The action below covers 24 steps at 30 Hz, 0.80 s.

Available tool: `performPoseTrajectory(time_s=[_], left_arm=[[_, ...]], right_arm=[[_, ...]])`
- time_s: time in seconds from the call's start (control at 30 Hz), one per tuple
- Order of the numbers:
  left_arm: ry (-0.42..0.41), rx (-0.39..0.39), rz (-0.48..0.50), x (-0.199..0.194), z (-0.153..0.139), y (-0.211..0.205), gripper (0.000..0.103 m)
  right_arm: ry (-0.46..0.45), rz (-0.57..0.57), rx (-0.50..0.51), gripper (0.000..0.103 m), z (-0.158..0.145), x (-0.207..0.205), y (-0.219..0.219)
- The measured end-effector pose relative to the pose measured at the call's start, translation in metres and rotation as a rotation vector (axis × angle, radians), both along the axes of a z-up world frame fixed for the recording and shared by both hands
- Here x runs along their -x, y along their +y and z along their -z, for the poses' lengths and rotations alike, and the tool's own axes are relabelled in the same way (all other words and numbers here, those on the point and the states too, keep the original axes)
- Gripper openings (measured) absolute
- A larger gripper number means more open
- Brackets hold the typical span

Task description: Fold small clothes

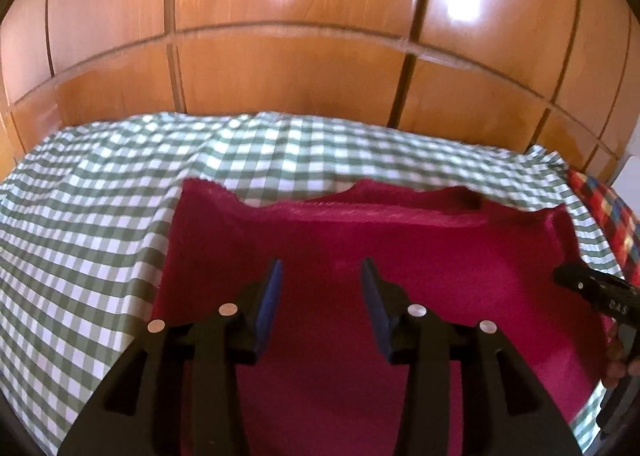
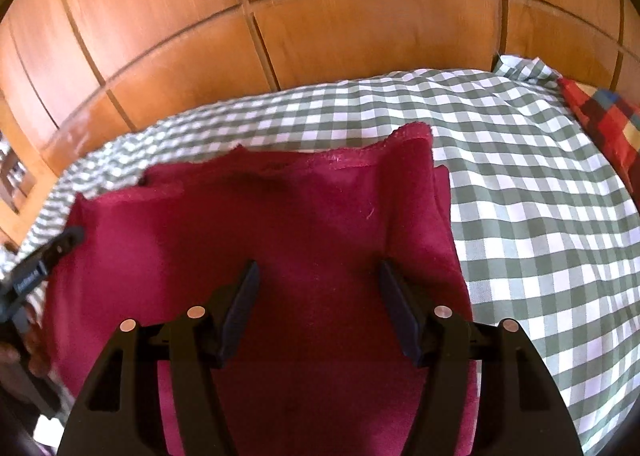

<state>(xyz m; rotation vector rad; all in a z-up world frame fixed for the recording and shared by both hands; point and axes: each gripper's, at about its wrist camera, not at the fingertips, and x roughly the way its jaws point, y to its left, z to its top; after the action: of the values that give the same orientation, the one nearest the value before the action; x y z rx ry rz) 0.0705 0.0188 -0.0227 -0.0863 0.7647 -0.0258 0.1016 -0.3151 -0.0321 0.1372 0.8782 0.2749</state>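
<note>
Over crimson cloth [image 1: 360, 240] both grippers [image 1: 321, 268] [image 2: 316, 270] gape empty; right view alone shows, perhaps, folded right edge.

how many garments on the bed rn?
1: a crimson garment lying on the green checked sheet, under both open tongs, left and right. More may lie out of frame.

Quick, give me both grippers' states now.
Left gripper: open, empty, above the crimson fleece cloth.
Right gripper: open, empty, above the same cloth.
</note>
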Motion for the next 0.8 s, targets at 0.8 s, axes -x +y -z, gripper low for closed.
performPoseTrajectory(time_s=[0.8], left_arm=[[-0.018,-0.004,0.053,0.061,-0.009,-0.032,0.054]], right_arm=[[0.167,0.083,-0.427,0.074,0.035,0.039,-0.084]])
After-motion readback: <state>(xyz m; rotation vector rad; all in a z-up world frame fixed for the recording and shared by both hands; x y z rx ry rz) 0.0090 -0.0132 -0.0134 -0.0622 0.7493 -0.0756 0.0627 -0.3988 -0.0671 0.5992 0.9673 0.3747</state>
